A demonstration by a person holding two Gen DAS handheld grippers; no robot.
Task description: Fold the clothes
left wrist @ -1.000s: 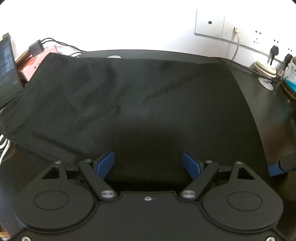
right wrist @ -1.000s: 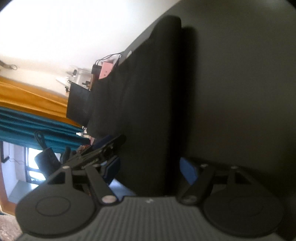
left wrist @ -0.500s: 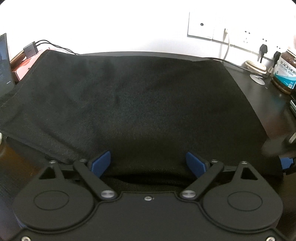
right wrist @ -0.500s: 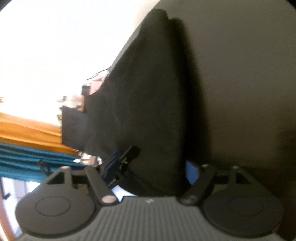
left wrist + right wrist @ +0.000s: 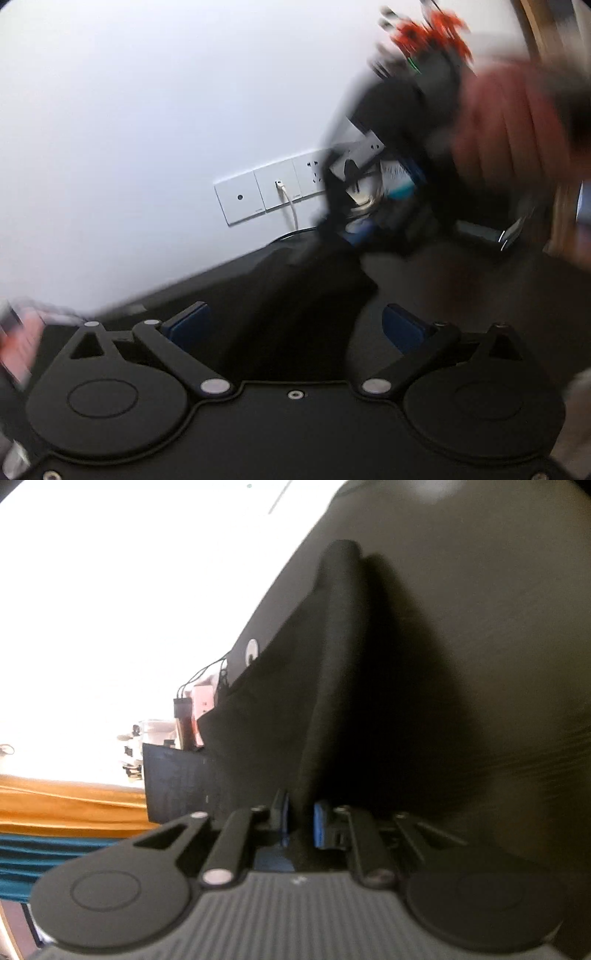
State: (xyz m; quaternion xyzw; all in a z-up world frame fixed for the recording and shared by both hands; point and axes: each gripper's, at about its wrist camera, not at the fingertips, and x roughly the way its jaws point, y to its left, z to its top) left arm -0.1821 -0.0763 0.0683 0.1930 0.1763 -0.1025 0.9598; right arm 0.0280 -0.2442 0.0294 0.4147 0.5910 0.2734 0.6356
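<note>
1. Where half a second ago its two blue pads stood wide apart over the cloth edge, the right gripper (image 5: 300,825) has now drawn them together, pinching a raised ridge of the black woven fabric garment (image 5: 332,672) between them.
2. From that pinch the garment rises in one tented fold above the dark matte tabletop (image 5: 498,627); before, it lay flatter.
3. The left gripper (image 5: 293,321) has its two blue pads spread wide with nothing held; the garment's dark fold passes through the gap between them, and contact with either pad cannot be told.
4. Its view has swung upward since the earlier frame: the flat spread of cloth that filled it is gone, and the white wall takes most of the picture, heavily blurred.
5. On that wall sit three white square socket plates (image 5: 269,194) side by side, one white cable plugged into the middle plate.
6. At upper right of the left view, one blurred hand (image 5: 517,122) grips the right gripper's body above the garment.
</note>
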